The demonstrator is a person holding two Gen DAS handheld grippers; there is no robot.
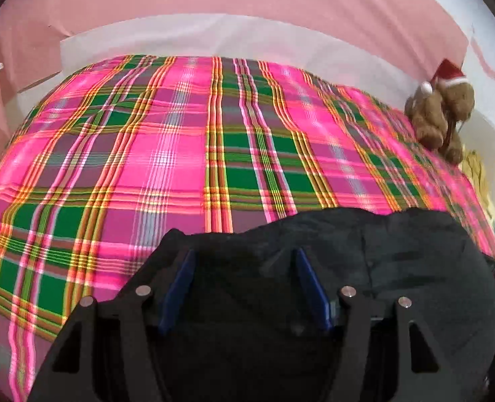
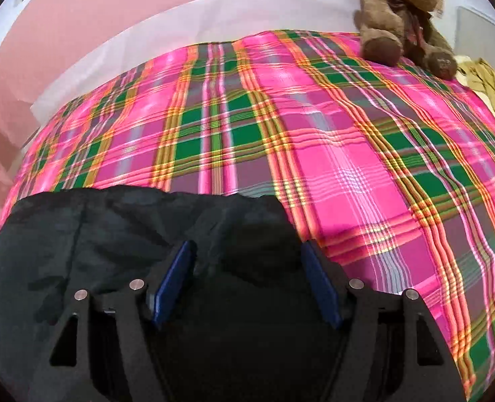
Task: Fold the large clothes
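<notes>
left gripper (image 1: pixel 244 254): released, over black garment (image 1: pixel 398 268) | right gripper (image 2: pixel 249 251): released, over garment's other end | garment on plaid bedspread (image 1: pixel 180 154) | teddy bear (image 2: pixel 401 13) well beyond garment

Bright, even light; strong fisheye bending and dark corners at the edges, slight blur throughout, faint shadows.

The left gripper (image 1: pixel 244 261) hangs over a black garment (image 1: pixel 398 251) with its jaws spread apart. The garment lies on a plaid bedspread (image 1: pixel 167 154); a teddy bear (image 1: pixel 443 114) sits at the far right edge.
</notes>
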